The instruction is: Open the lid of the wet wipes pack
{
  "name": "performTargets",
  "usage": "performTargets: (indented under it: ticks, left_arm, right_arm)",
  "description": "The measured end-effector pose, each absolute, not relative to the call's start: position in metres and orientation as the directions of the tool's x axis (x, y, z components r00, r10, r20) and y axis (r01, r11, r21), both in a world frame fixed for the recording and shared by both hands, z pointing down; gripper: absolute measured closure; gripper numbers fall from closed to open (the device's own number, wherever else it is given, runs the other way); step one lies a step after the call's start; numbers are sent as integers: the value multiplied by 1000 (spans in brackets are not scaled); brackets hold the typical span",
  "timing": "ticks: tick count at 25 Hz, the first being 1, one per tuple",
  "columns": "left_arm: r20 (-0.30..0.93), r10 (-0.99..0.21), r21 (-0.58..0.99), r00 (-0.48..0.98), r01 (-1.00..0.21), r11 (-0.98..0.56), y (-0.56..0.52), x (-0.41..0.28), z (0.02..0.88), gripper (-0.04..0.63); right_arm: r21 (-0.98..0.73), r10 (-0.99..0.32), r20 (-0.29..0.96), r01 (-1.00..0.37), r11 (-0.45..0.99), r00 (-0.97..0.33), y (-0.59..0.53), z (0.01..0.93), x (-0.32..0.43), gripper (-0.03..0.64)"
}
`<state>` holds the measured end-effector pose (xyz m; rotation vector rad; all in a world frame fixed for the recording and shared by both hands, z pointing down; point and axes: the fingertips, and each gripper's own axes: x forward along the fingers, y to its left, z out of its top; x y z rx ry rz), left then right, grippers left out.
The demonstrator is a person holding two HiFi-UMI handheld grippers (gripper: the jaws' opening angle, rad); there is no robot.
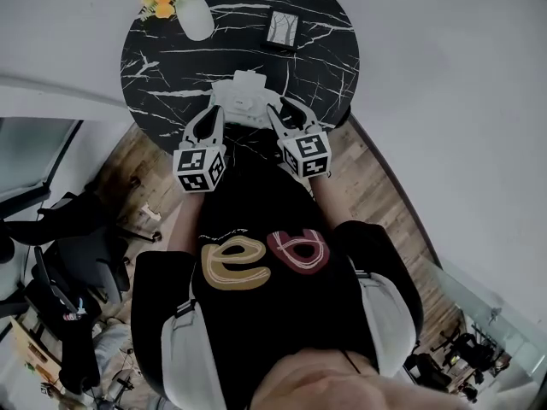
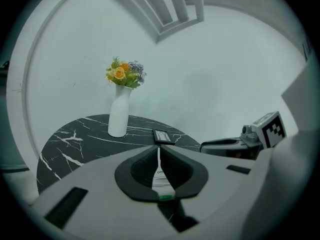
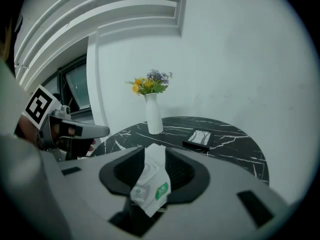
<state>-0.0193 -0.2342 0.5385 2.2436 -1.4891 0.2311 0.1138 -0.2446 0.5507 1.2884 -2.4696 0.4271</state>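
The white wet wipes pack (image 1: 244,101) hangs between my two grippers over the near edge of the round black marble table (image 1: 162,58). My left gripper (image 1: 217,112) pinches a thin white edge of the pack (image 2: 160,176), its jaws nearly together in the left gripper view (image 2: 159,148). My right gripper (image 1: 277,111) holds the other end. In the right gripper view (image 3: 155,147) a crumpled end of the pack (image 3: 150,184) with a green label sits between the dark pads. The lid is not visible in the gripper views.
A white vase with yellow and purple flowers (image 1: 190,7) stands at the table's far left. A small dark flat box (image 1: 282,29) lies at the far middle. Behind the table is a pale wall; wooden floor and dark equipment (image 1: 68,263) lie to the left.
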Motion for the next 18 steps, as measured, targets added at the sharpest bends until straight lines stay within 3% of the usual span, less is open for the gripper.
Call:
performTargets:
  ticks: [8, 18]
  left_arm:
    - [364, -835, 251, 413, -907, -339, -233, -12, 538, 575]
    - [358, -836, 248, 416, -906, -344, -236, -9, 538, 575]
  right_arm:
    - [-100, -747, 411, -840, 532, -522, -241, 552, 115, 598]
    - [-35, -756, 403, -834, 551, -516, -247, 549, 110, 607]
